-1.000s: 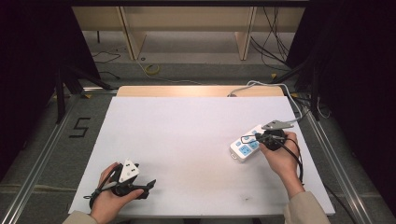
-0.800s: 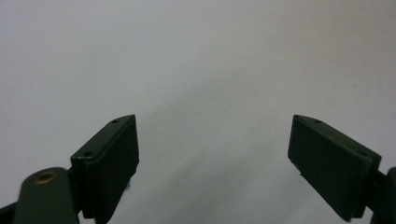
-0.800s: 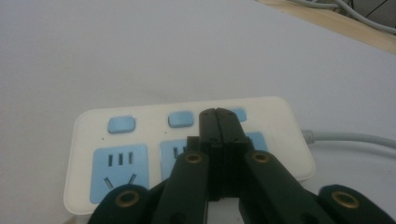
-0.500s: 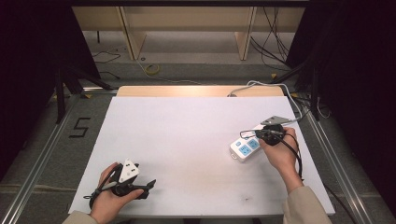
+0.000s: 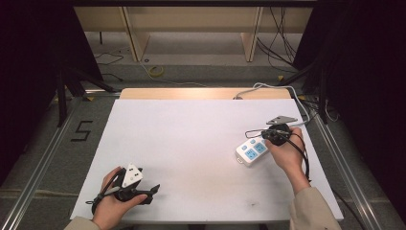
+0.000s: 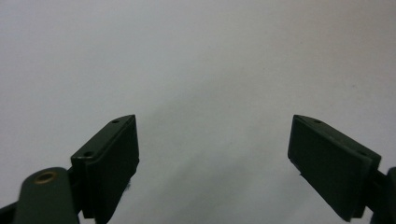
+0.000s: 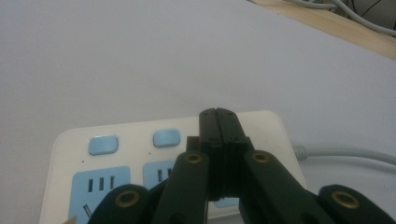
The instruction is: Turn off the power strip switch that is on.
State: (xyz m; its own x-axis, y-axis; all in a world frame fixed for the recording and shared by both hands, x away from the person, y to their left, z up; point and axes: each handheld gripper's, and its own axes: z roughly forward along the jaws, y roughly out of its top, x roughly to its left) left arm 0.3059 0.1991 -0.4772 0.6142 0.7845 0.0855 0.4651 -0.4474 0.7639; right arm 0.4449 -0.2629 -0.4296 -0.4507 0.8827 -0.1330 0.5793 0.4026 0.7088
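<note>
A white power strip with blue sockets and blue switches lies on the right side of the white table. Its grey cable runs off toward the table's far right edge. My right gripper is held just over the strip's far end. In the right gripper view it has its jaws pressed together with nothing between them, tips above the strip beside the switches. My left gripper rests near the front left edge. In its own view it stands wide open over bare table.
A wooden strip borders the table's far edge, with cables on the floor behind it. Metal rails run along both sides of the table. A "5" mark is on the floor at the left.
My right gripper has shifted slightly toward the far side over the power strip's end. The strip and my left gripper have stayed where they were.
</note>
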